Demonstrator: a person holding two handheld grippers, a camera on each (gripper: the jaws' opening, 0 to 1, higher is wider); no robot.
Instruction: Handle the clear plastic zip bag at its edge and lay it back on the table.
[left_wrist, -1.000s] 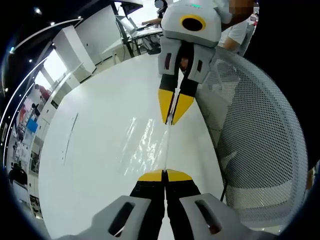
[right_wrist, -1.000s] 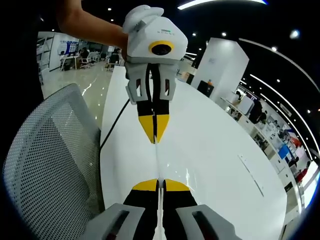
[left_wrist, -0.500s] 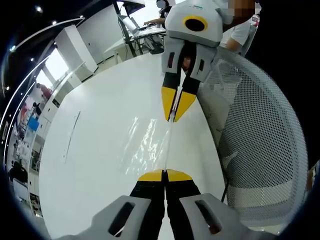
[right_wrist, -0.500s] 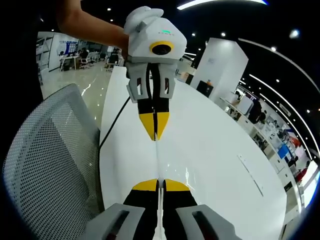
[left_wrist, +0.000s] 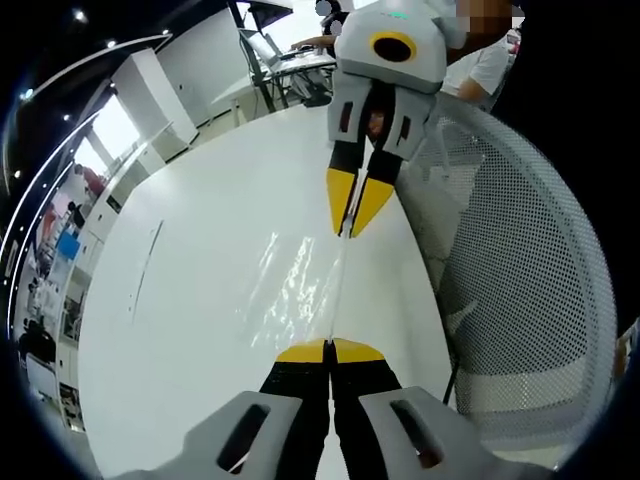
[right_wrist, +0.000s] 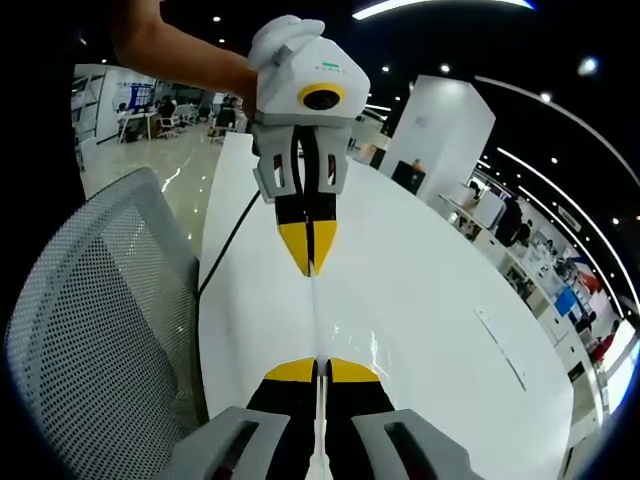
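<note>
- Left gripper view: the left gripper (left_wrist: 329, 349) pinches one end of the bag (left_wrist: 300, 285), stretched above the table (left_wrist: 190, 300); the right gripper (left_wrist: 354, 210) pinches the far end.
- Right gripper view: both grippers pinch the bag edge; next, I judge, lower it flat and let go.

Chair: a grey mesh chair (left_wrist: 520, 280) stood against the long edge of the white table (left_wrist: 200, 300).
Cable: a dark cable (right_wrist: 222, 258) ran along that table edge, beside the chair back (right_wrist: 90, 330).
Strip: a thin strip (left_wrist: 143, 268) lay flat well in from the table's edges.
Background: distant desks (right_wrist: 150, 115) and a white pillar (right_wrist: 450, 130) stood beyond the table's far end.
</note>
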